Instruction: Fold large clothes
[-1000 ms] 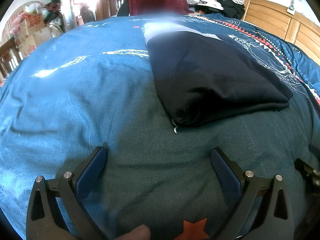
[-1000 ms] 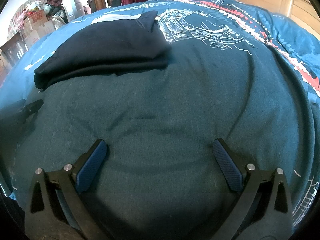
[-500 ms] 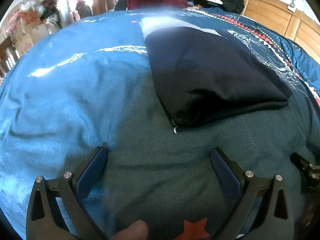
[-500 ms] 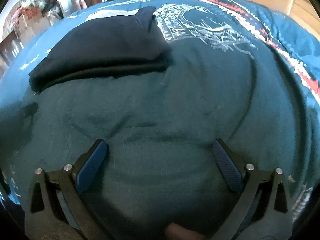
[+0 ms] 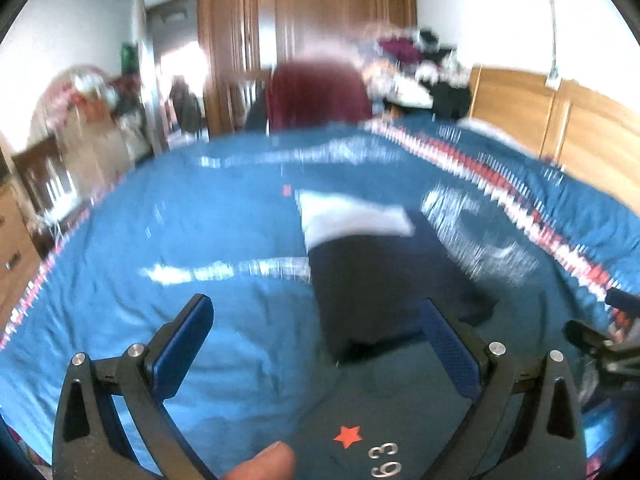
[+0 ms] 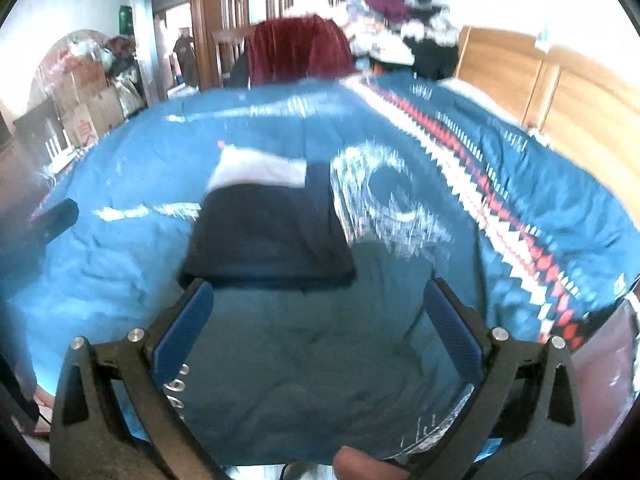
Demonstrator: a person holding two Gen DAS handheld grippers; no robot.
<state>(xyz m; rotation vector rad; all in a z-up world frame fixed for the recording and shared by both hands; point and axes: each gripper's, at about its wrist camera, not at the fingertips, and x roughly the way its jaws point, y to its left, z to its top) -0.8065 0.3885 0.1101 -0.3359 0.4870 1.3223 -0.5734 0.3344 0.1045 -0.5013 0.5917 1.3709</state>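
Note:
A folded black garment with a white part at its far end lies on the blue bedspread. In the left wrist view it sits ahead and right of centre, beyond my left gripper, which is open and holds nothing. The right wrist view shows the same black garment ahead and left of centre, past my right gripper, open and empty too. Both views are motion-blurred. A thumb tip shows at the bottom edge.
The bedspread has a red and white zigzag band on the right. A wooden headboard stands at right. A red-draped chair, a clothes pile, a wardrobe and boxes lie beyond the bed.
Both grippers have pulled back and tilted up from the bed, so the room beyond now shows. The folded black garment lies farther off. Both stay open.

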